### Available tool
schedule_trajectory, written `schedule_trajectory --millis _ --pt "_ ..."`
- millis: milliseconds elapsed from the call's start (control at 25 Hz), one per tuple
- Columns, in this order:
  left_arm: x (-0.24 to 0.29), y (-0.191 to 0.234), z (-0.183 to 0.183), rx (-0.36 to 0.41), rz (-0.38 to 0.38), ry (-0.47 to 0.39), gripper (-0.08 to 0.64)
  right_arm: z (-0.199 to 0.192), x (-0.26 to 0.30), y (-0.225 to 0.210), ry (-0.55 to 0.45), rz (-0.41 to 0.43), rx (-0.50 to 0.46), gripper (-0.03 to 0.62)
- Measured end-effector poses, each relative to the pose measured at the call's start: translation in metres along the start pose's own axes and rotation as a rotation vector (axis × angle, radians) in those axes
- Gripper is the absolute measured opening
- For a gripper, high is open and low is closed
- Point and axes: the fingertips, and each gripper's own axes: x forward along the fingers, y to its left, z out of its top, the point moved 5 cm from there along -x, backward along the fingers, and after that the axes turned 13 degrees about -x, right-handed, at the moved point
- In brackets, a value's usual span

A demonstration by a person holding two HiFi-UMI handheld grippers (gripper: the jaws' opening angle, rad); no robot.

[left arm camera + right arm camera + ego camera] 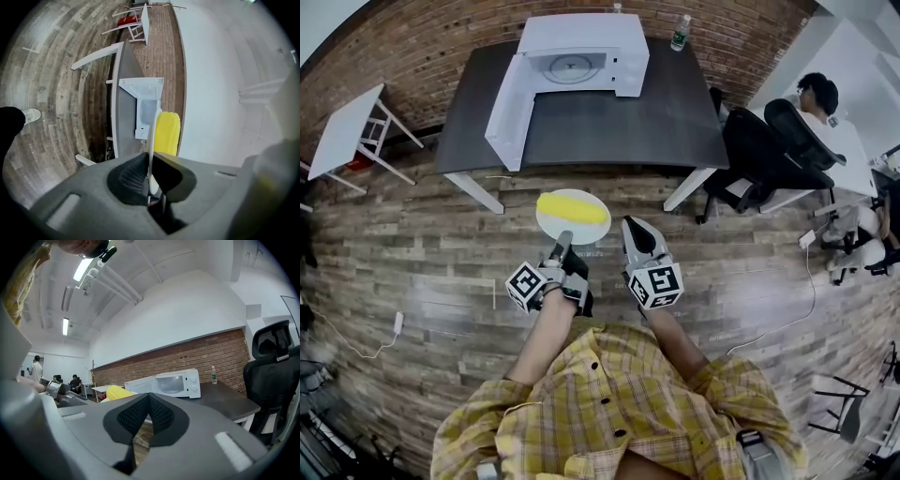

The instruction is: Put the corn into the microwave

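Two tools: left tool [563, 243] clamps plate [581, 232]; right tool [630, 226] closed, empty; dark table [656, 122], brick wall [441, 37].

bottle [680, 32]: upright on dark table [661, 122] | office chair [757, 150]: right of table | white side table [342, 129]: left

Your head camera looks steeply down, both gripper cameras level; all share the white box-shaped microwave [581, 37] ahead.
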Motion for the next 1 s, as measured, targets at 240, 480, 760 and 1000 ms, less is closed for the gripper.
schedule_trajectory --millis 240,480,760,1000 --pt "0.043 -0.021 0.036 0.038 0.039 0.014 0.021 0.014 0.059 -0.018 0.001 -0.014 0.006 0.003" --pt "0.083 -0.041 0.074 0.044 0.041 0.021 0.021 0.022 0.115 -0.028 0.005 -0.031 0.008 0.003" --pt "0.124 -0.055 0.107 0.026 0.051 0.060 0.021 0.028 0.161 -0.038 0.014 -0.074 0.002 0.003" --pt "0.149 -0.064 0.129 0.021 0.057 0.085 0.023 0.033 0.190 -0.041 0.011 -0.085 0.000 0.003"
